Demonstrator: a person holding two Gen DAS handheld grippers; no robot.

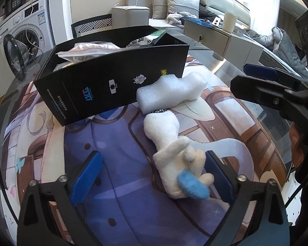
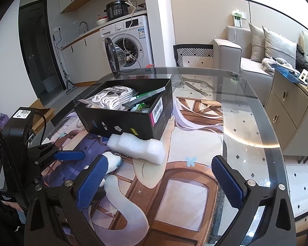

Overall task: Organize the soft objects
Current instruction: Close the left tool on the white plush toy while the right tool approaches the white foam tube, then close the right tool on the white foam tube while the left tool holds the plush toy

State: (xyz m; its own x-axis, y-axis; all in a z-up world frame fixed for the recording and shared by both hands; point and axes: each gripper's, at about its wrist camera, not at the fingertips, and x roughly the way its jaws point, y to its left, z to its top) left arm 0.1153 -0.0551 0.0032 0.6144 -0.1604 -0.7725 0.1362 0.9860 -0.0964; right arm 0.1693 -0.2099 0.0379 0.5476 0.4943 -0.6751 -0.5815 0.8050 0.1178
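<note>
A white plush toy (image 1: 174, 149) with a blue tip lies on the printed mat, its near end between the fingers of my open left gripper (image 1: 154, 176), against the right pad. A white foam block (image 1: 172, 92) rests beside the black box (image 1: 113, 90), which holds bagged soft items (image 1: 92, 49). My right gripper (image 2: 160, 182) is open and empty above the mat; it shows at the right edge of the left wrist view (image 1: 273, 82). In the right wrist view the foam block (image 2: 139, 145), the box (image 2: 127, 110) and a bit of the plush (image 2: 113, 162) show.
The printed mat (image 2: 184, 194) covers a round glass table (image 2: 246, 123). A sofa with cushions (image 2: 273, 47), a beige cabinet (image 2: 291, 110) and a washing machine (image 2: 129, 41) with its door open stand beyond the table.
</note>
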